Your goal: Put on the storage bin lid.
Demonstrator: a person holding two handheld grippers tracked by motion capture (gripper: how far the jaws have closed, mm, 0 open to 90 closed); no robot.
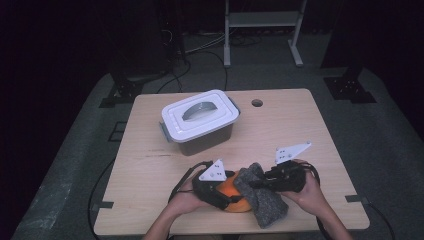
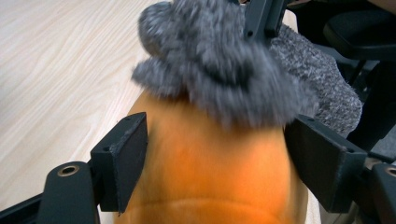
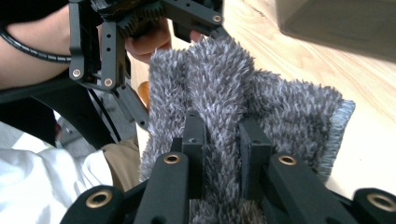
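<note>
The high view looks forward and down from above the person's side, taking in the whole tabletop from some way off. The left gripper view sits very close behind its jaws, facing an orange thing under the grey cloth. The right gripper view, equally close, faces that same cloth and the left claw beyond; all three views share it.

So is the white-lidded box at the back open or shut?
Shut: the white lid sits flat on the box, handle folded down, with the grey side latch against it.
</note>
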